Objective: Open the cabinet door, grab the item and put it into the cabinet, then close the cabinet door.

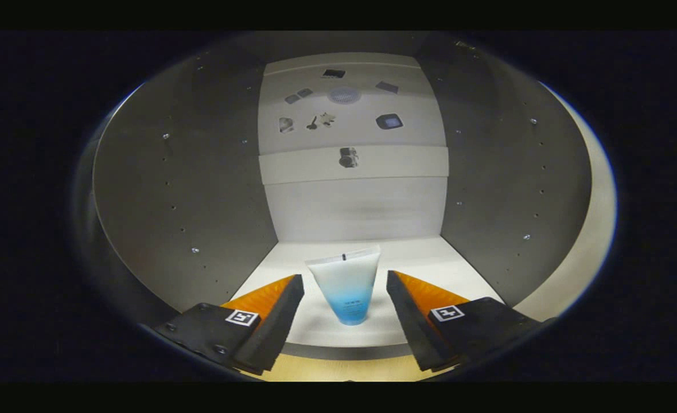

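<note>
Tube (347, 285): upright on cabinet (407, 261) floor, apparently placed; gripper (345, 292) spread, fingers clear either side of tube.

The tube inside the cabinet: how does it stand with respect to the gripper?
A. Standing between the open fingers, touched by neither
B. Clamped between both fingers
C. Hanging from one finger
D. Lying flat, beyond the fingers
A: the tube stands on its cap end on the cabinet floor, and the gripper is open, with a visible gap between each finger and the tube.
</note>
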### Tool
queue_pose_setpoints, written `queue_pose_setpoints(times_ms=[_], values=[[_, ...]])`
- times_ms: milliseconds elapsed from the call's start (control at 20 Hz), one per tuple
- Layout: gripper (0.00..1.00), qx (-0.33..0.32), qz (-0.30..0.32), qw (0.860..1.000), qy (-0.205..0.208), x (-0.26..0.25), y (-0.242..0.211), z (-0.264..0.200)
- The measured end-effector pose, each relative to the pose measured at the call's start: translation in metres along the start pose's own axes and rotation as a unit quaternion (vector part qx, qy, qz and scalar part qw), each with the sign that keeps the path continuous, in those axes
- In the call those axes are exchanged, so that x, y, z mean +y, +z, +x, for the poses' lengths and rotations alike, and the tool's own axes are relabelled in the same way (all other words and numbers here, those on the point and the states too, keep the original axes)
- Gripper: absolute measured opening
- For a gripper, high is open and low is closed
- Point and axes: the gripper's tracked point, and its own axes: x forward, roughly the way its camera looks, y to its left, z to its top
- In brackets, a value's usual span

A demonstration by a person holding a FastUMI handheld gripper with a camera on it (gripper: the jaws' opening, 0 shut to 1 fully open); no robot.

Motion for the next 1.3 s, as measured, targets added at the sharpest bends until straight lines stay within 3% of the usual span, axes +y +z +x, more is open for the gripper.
queue_pose_setpoints(times_ms=[250, 550, 800, 1150, 1300], values=[[0.96, -0.055, -0.011, 0.998, 0.021, 0.011, 0.028, -0.069], [0.95, -0.105, -0.039, 0.992, 0.06, 0.024, 0.043, -0.19], [0.96, -0.11, -0.017, 0.989, 0.094, 0.008, 0.028, -0.277], [0.97, -0.111, -0.035, 0.985, 0.13, -0.037, 0.004, -0.379], [0.97, -0.118, -0.019, 0.978, 0.172, -0.043, -0.004, -0.422]])
